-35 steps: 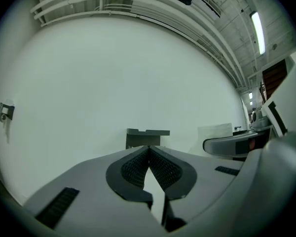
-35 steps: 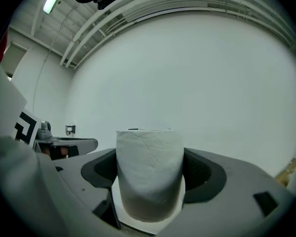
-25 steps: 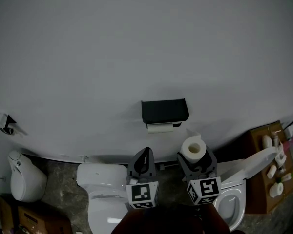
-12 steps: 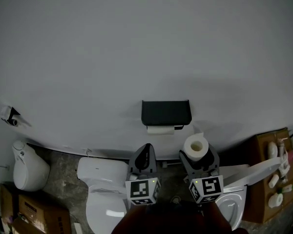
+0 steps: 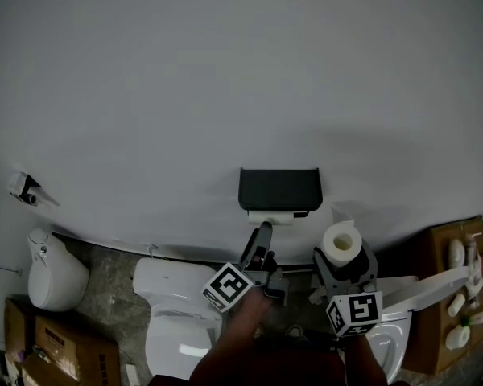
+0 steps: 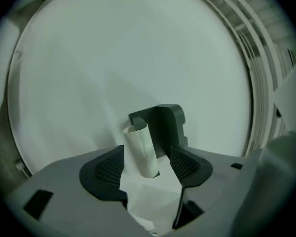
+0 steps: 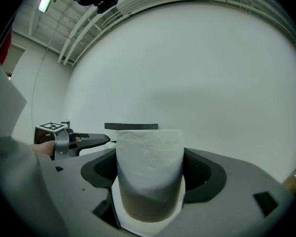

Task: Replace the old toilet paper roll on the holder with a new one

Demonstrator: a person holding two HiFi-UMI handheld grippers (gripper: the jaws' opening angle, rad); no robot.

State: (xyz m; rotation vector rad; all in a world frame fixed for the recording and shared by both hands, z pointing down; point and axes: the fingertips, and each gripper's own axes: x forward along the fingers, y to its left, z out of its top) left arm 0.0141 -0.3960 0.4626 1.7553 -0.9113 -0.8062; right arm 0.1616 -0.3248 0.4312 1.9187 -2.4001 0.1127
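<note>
Standing upright in right claw (image 7: 150,173), new roll (image 5: 340,245), old roll (image 5: 271,216) level on holder (image 5: 279,189)

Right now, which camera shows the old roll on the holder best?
The left gripper view: the old roll shows large and central. The head view shows only a white strip under the black holder; in the right gripper view the new roll hides it.

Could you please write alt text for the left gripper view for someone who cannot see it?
The left gripper, its jaws just opened, frames a nearly spent toilet paper roll on a black wall holder; the pads do not touch it. A loose sheet trails below it.
</note>
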